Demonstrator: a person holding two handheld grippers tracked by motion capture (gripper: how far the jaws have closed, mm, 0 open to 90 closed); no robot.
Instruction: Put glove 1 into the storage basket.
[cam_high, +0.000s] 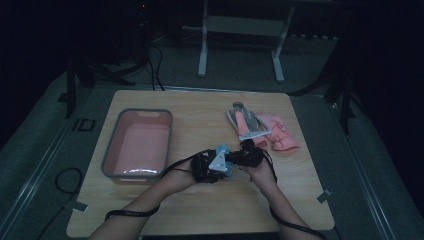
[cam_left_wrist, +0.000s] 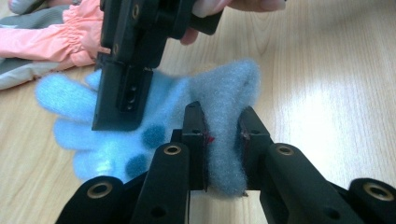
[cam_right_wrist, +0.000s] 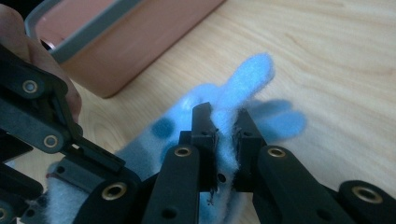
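Both my left gripper (cam_left_wrist: 223, 140) and right gripper (cam_right_wrist: 227, 133) clamp the blue glove (cam_left_wrist: 154, 126); pink bin (cam_high: 137, 145) (apparently empty) awaits it.

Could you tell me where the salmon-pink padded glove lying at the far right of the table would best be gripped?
Probably at the salmon-pink padded glove's gathered cuff, approached from above. That part looks thinner than the padded body, and the glove lies flat on the wooden table, partly under a grey glove, so a side approach seems blocked there.

Wood table (cam_high: 200, 210), pink bin (cam_high: 145, 112) w/ grey rim left, pink & grey gloves (cam_high: 277, 134) right, stand (cam_high: 202, 55) behind
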